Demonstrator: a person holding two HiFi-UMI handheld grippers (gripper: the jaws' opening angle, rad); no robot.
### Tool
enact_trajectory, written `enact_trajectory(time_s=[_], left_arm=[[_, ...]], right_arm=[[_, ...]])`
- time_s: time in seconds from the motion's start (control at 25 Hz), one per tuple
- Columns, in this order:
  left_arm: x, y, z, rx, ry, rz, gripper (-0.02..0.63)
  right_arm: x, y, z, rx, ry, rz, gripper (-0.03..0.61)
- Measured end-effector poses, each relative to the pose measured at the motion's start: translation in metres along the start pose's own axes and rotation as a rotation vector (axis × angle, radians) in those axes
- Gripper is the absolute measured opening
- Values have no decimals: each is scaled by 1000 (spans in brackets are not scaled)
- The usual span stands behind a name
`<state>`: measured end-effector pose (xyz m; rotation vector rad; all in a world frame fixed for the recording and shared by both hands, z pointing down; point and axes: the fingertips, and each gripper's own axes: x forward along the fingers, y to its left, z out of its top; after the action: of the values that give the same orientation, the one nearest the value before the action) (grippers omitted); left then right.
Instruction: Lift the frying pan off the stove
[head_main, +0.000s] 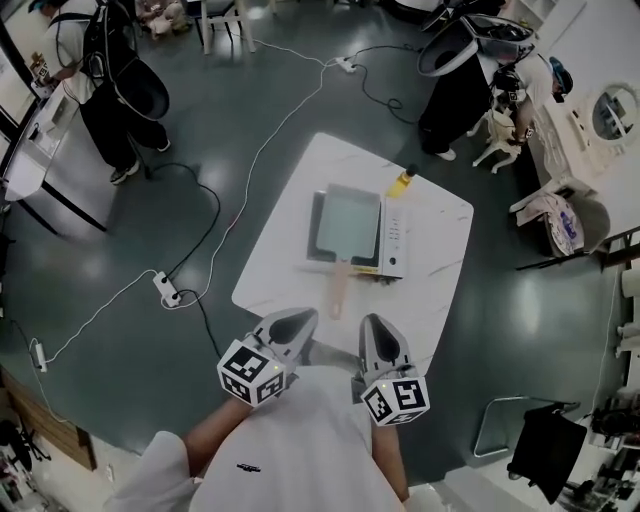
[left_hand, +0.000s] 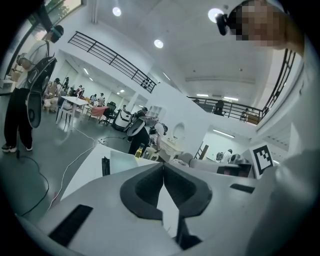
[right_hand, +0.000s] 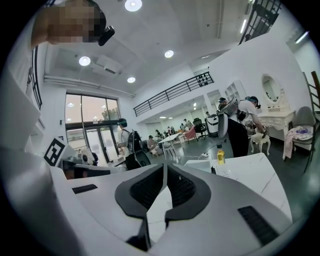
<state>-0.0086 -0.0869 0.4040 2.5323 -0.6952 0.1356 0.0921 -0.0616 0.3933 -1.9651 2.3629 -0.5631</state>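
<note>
A square grey frying pan (head_main: 347, 222) sits on a white single-burner stove (head_main: 393, 239) in the middle of the white table (head_main: 290, 262). Its wooden handle (head_main: 338, 290) points toward me. My left gripper (head_main: 296, 323) is held close to my chest at the table's near edge, shut and empty, a little short and left of the handle. My right gripper (head_main: 381, 339) is beside it, also shut and empty. The left gripper view shows the closed jaws with the pan (left_hand: 120, 161) far ahead. In the right gripper view the jaws meet, and the table (right_hand: 250, 170) lies beyond.
A yellow bottle (head_main: 402, 181) stands at the table's far edge behind the stove. Cables and a power strip (head_main: 167, 290) run over the dark floor to the left. A person (head_main: 100, 70) stands far left, another (head_main: 470, 60) at the far right near white furniture.
</note>
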Motion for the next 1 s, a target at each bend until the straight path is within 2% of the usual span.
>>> enact_trajectory(time_s=[0.32, 0.76, 1.0], left_arm=[[7, 0, -11, -30, 16, 25, 3], [26, 9, -44, -83, 92, 13, 3], [42, 25, -63, -194, 111, -10, 7]], right_arm=[[2, -16, -10, 19, 32, 7, 2], [22, -29, -27, 92, 66, 60, 2], [48, -42, -40, 139, 105, 104, 8]])
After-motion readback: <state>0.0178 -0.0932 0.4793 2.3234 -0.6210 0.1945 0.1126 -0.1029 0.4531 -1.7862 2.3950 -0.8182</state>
